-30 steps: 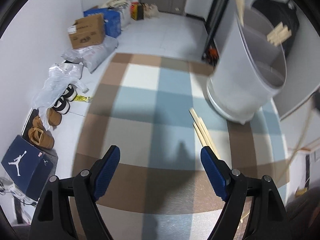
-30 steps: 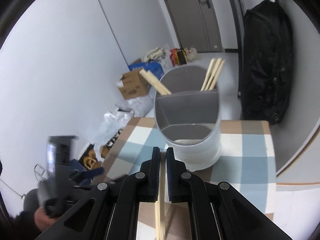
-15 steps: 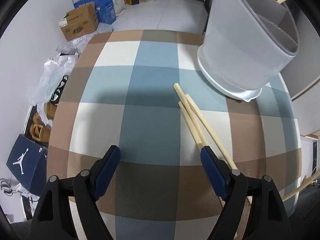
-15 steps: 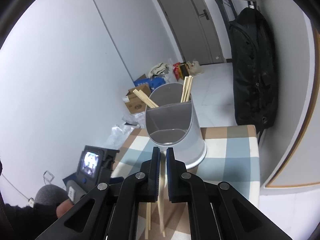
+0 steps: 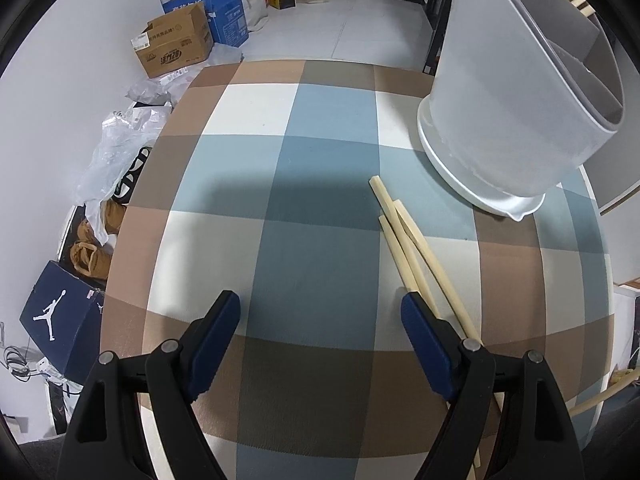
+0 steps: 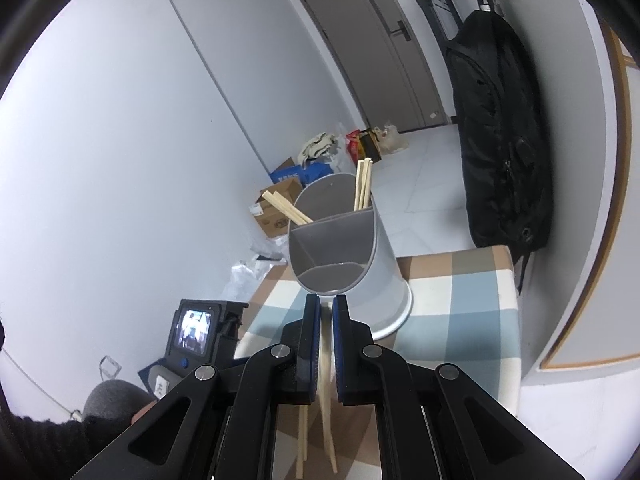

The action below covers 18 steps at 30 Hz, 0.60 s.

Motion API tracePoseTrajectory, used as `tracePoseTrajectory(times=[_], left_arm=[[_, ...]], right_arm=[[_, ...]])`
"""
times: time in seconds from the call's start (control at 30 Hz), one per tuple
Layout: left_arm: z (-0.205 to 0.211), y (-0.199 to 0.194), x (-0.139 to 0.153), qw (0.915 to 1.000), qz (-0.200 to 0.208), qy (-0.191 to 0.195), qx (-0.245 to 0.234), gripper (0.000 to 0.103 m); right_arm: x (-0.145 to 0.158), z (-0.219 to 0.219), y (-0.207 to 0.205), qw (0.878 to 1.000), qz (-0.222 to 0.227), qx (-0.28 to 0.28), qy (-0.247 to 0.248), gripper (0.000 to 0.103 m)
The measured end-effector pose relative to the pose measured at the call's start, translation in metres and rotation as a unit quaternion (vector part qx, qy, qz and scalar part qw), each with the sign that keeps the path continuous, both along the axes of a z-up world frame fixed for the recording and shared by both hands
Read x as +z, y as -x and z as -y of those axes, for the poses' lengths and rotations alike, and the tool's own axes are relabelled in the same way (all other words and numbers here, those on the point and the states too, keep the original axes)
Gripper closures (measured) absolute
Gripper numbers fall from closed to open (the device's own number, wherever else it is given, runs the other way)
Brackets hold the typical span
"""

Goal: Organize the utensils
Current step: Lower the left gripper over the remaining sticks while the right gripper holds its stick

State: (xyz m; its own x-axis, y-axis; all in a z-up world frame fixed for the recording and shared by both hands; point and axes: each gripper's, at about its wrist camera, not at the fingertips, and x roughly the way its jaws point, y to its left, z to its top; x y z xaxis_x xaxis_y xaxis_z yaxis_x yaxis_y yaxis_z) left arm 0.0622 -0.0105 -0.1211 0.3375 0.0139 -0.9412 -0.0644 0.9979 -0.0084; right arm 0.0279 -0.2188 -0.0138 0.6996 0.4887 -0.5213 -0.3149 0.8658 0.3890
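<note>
A white divided utensil holder [image 5: 516, 92] stands at the far right of the checked table [image 5: 312, 200]. It also shows in the right wrist view [image 6: 344, 248], with wooden chopsticks [image 6: 362, 186] standing in its back compartments. Three loose chopsticks [image 5: 408, 248] lie on the table just in front of it. My left gripper [image 5: 320, 320] is open and empty above the table, its right finger beside the loose chopsticks. My right gripper [image 6: 326, 320] is shut on a chopstick [image 6: 325, 364], held high in front of the holder.
Cardboard boxes [image 5: 176, 46], plastic bags [image 5: 120, 140], shoes and a shoe box [image 5: 60, 316] lie on the floor to the table's left. A black bag [image 6: 504, 152] hangs at the right wall. The left gripper's body with its screen [image 6: 196, 330] shows in the right wrist view.
My left gripper has dropped lower over the table, toward the loose chopsticks. My right gripper has risen and drawn back from the holder, still shut on its chopstick.
</note>
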Motion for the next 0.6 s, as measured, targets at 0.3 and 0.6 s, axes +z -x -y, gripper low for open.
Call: tracePoseTrajectory(times=[0.3, 0.6], left_arm=[[0.0008, 0.003, 0.0099, 0.9992, 0.036, 0.016, -0.003, 0.024], [0.0009, 0.0019, 0.0026, 0.9994, 0.033, -0.006, -0.014, 0.023]], right_arm=[[0.0015, 0.002, -0.0009, 1.0, 0.006, -0.006, -0.005, 0.098], [0.0004, 0.0013, -0.0012, 1.0, 0.006, -0.006, -0.003, 0.098]])
